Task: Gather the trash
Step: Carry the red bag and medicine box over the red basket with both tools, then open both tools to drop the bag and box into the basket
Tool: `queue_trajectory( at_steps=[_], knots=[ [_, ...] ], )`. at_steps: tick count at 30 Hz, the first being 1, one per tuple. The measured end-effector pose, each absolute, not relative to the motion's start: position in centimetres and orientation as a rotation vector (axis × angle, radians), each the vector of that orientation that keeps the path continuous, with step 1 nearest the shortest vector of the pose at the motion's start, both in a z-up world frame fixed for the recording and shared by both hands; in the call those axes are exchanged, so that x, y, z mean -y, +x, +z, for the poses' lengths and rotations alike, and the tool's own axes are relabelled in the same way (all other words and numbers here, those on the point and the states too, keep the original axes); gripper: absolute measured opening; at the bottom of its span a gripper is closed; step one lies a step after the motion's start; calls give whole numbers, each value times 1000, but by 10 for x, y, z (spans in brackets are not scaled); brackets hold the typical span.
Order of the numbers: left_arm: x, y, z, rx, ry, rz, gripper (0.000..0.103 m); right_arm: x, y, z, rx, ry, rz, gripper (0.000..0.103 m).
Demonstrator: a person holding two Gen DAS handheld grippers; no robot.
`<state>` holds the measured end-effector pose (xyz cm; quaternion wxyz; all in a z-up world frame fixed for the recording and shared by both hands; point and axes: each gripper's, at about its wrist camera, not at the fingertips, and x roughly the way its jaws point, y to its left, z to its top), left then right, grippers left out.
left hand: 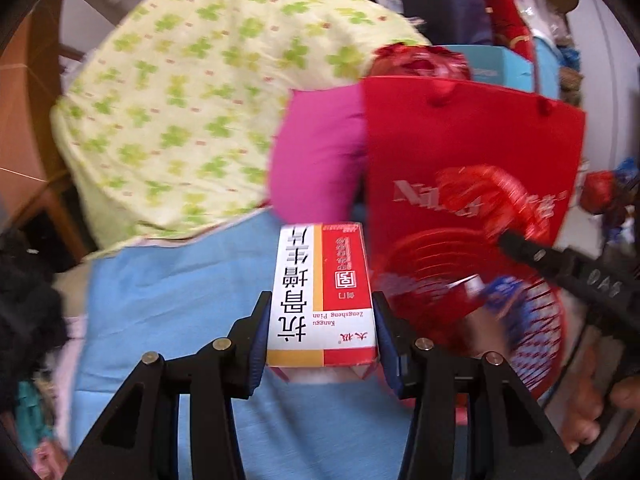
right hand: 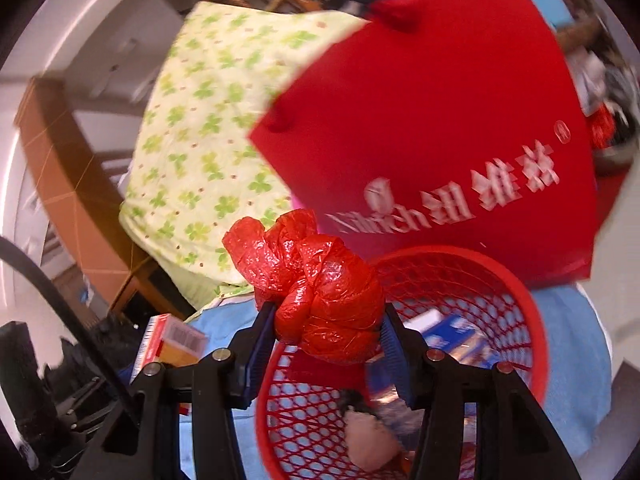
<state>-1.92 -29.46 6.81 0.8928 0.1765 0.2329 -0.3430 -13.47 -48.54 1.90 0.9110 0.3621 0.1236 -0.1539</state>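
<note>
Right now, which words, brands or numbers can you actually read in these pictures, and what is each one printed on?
"Kangu Zengsheng Pian": on the medicine box held in the left gripper, beside large Chinese characters, seen upside down.
"抗骨增生片": the large characters on that box.
White lettering and Chinese characters on the red paper bag: too blurred to read.
Barcode on the box end in the right wrist view: digits too small.
Blue packets in the red basket: print unreadable.

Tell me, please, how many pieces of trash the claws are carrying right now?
2: the medicine box in the left claw, and the crumpled red plastic bag in the right claw above the red basket.
</note>
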Motion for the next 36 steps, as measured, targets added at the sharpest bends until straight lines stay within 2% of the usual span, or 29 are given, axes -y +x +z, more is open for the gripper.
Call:
queue_trajectory(
  at_steps=[2, 3, 4, 5, 6, 7, 11, 17, 20, 36],
  knots=[
    [310, -18, 64, -507, 338, -790, 50, 501, -137, 10, -273, 814, -315, 56],
    [318, -16, 61, -528, 325, -840, 50, 507, -137, 6, -284, 845, -303, 59],
    [324, -15, 57, -543, 313, -869, 56, 515, -138, 1, -294, 885, -291, 61],
    [330, -13, 53, -565, 296, -901, 68, 522, -140, -4, -294, 933, -276, 65],
    [335, -11, 49, -582, 285, -929, 73, 526, -141, -6, -285, 965, -262, 73],
    [337, -10, 47, -588, 282, -943, 75, 530, -144, -7, -269, 988, -249, 77],
    [329, -22, 46, -554, 328, -930, 75, 528, -153, -2, -211, 975, -232, 77],
    [280, -44, 65, -475, 361, -801, 79, 486, -180, 28, -112, 756, -261, 77],
    [258, -53, 72, -450, 371, -740, 82, 460, -192, 37, -120, 675, -277, 77],
    [192, -105, 89, -416, 399, -578, 82, 385, -253, 60, -261, 567, -307, 78]
  ],
)
